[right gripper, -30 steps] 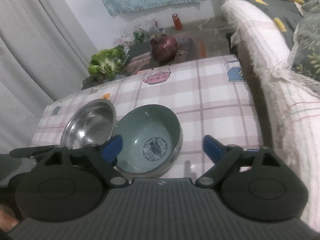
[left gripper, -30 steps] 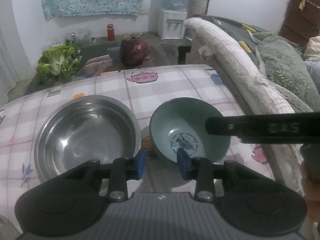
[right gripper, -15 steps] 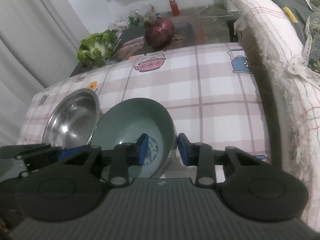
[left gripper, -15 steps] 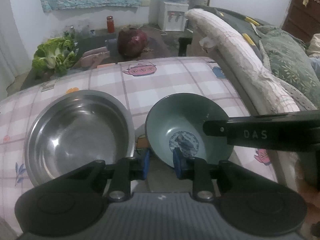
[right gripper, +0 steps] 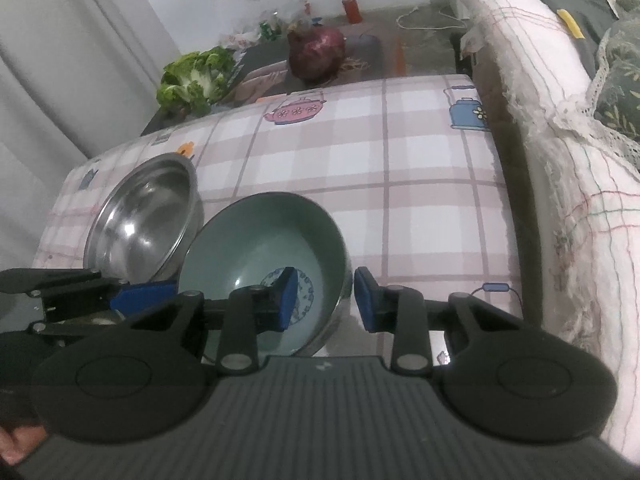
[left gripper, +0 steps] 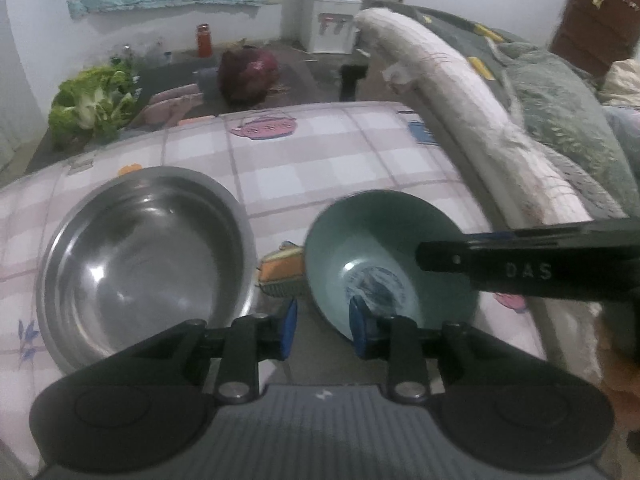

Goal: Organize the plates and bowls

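Note:
A green bowl (left gripper: pixel 380 240) with a blue motif inside sits tilted on the checked tablecloth (left gripper: pixel 320 160), to the right of a larger steel bowl (left gripper: pixel 140 256). My right gripper (right gripper: pixel 325 300) is shut on the green bowl's (right gripper: pixel 248 240) right rim, one pad inside and one outside. Its black finger crosses the bowl from the right in the left wrist view. My left gripper (left gripper: pixel 323 328) straddles the near left rim. Its jaws are opening, with the right pad inside the bowl and the left pad standing clear of the wall. The steel bowl (right gripper: pixel 148 216) lies beside the green one.
A long white bolster (left gripper: pixel 460 92) and green bedding (left gripper: pixel 560 92) run along the table's right edge. Beyond the far edge lie leafy greens (left gripper: pixel 92 104), a dark red round thing (left gripper: pixel 248 72), a red bottle (left gripper: pixel 203 40) and a water dispenser (left gripper: pixel 332 32). A grey curtain (right gripper: pixel 60 60) hangs at left.
My right gripper went from wide open to shut on the green bowl's right rim. The bowl tipped up and shifted right, away from the steel bowl. My left jaws narrowed, then widened slightly.

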`<control>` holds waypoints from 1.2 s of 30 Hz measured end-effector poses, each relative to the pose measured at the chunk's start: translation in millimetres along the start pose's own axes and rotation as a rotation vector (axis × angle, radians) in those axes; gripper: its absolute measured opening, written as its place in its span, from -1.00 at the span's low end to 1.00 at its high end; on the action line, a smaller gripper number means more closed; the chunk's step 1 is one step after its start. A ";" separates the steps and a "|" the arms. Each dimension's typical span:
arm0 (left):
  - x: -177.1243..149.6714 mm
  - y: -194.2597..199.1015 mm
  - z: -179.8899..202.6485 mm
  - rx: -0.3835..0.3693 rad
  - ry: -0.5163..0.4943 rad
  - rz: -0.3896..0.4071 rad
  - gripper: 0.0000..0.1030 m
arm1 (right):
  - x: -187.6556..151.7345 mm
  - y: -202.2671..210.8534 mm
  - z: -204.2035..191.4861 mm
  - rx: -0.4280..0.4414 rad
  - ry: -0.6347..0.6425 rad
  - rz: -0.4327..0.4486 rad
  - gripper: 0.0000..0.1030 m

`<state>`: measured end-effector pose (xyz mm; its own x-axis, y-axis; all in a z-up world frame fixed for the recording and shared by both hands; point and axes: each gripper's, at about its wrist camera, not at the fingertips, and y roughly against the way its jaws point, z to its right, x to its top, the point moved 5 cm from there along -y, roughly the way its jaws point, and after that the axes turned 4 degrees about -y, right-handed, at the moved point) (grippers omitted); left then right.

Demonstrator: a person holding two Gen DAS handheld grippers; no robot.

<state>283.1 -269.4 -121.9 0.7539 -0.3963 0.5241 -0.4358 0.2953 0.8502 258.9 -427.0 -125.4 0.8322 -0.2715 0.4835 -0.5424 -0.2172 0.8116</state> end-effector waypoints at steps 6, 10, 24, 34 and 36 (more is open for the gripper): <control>-2.2 -5.7 3.3 -0.027 0.013 -0.046 -0.49 | -5.4 -15.5 -3.0 0.008 -0.006 -0.037 -0.41; -9.2 -2.0 7.2 -0.033 -0.025 -0.039 -0.42 | -12.1 -10.8 -3.8 0.013 0.017 -0.040 -0.42; -7.2 -23.5 11.8 0.018 -0.025 -0.087 -0.47 | -24.1 -17.0 1.4 0.012 -0.001 -0.058 -0.54; -8.2 -20.2 11.4 0.018 -0.027 -0.072 -0.47 | -24.8 -14.4 -3.4 -0.018 0.030 -0.037 -0.57; -8.1 -19.7 11.1 0.016 -0.026 -0.071 -0.47 | -24.9 -14.0 -3.8 -0.021 0.034 -0.034 -0.57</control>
<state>280.1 -281.6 -142.3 0.7703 -0.4377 0.4638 -0.3901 0.2520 0.8856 246.2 -413.6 -147.5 0.8536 -0.2319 0.4665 -0.5118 -0.2056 0.8341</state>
